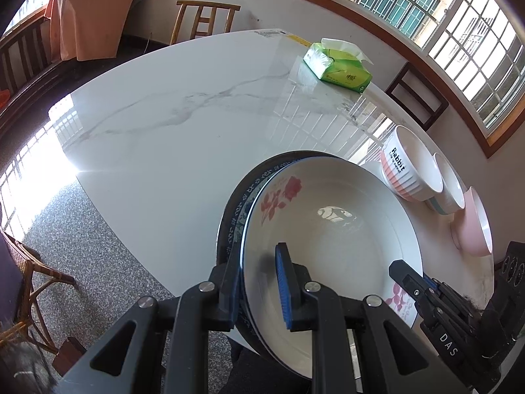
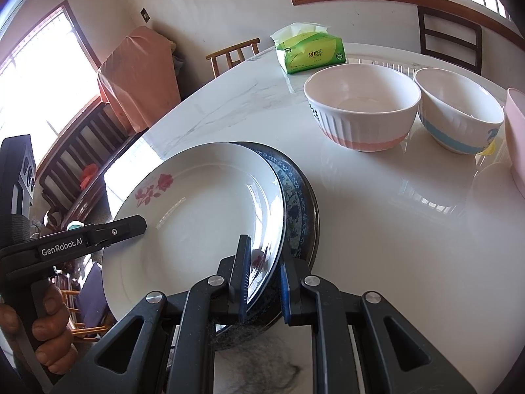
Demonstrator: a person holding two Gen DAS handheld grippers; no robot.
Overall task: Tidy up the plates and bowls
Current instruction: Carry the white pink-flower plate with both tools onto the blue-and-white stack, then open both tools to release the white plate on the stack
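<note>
Both jaws clamp the plates: left gripper on the near-left rim, right gripper opposite. Plates are stacked at the counter's near edge, three bowls along its right edge, tissues far.

Left wrist view looking steeply down, close over the stacked round plates, right wrist view likewise (from the opposite rim), both sharing the white marble worktop, green tissue pack

"Rabbit" printed on white ribbed bowl with pink base; "GenRobot.AI" on black left gripper; "DAS" on black right gripper.
</note>
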